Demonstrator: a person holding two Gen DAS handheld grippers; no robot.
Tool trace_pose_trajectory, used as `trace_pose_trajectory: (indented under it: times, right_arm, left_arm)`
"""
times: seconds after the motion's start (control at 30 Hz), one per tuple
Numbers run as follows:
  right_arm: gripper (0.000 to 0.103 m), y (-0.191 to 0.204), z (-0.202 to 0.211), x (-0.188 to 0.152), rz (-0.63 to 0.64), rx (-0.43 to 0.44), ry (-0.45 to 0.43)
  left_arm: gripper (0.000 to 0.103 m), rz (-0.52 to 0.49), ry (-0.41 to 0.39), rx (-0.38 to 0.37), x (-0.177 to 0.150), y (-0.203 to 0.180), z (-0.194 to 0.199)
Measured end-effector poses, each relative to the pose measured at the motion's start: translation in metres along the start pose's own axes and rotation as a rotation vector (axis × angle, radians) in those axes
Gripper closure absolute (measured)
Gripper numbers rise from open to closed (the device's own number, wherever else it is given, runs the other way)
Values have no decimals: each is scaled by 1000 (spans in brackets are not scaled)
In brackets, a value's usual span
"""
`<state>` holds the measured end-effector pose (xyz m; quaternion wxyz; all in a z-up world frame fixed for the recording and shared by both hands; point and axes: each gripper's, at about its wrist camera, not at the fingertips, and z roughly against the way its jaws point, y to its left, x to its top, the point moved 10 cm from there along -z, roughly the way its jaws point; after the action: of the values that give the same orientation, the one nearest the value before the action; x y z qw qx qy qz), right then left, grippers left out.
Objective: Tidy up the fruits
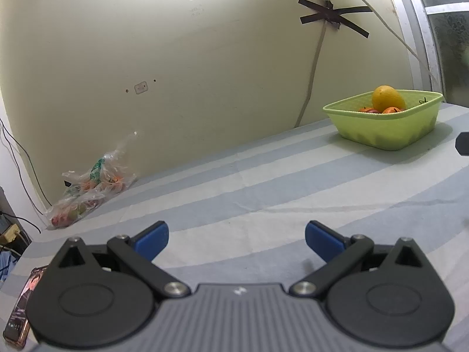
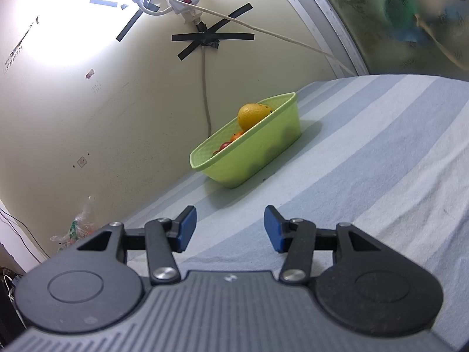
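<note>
Both wrist views low, sharing basket [image 1: 381, 129] [image 2: 249, 158].

Both black tools [image 1: 236, 239] [image 2: 230, 228] carry blue pads, silver screws.

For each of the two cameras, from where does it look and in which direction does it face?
Left wrist: sits on the left gripper, low over the striped bedsheet, facing the wall; plastic bag of fruit far left, green basket far right, phone at the lower left; its own jaws show, open and empty.
Right wrist: sits on the right gripper, tilted, facing the green basket and the large orange in it; its own jaws show, open and empty.
Shared: basket, orange, bag, bedsheet, taped wall cable.
</note>
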<state>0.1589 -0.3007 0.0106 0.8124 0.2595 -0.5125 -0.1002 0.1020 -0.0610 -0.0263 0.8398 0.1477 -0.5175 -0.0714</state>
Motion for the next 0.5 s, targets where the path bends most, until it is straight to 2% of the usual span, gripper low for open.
trace_pose_trajectory:
  times: [0.5]
  right_arm:
    - [49,-1,-1,3,-7,19,4]
  left_arm:
    - [0,-17,14,47,-2,2,0]
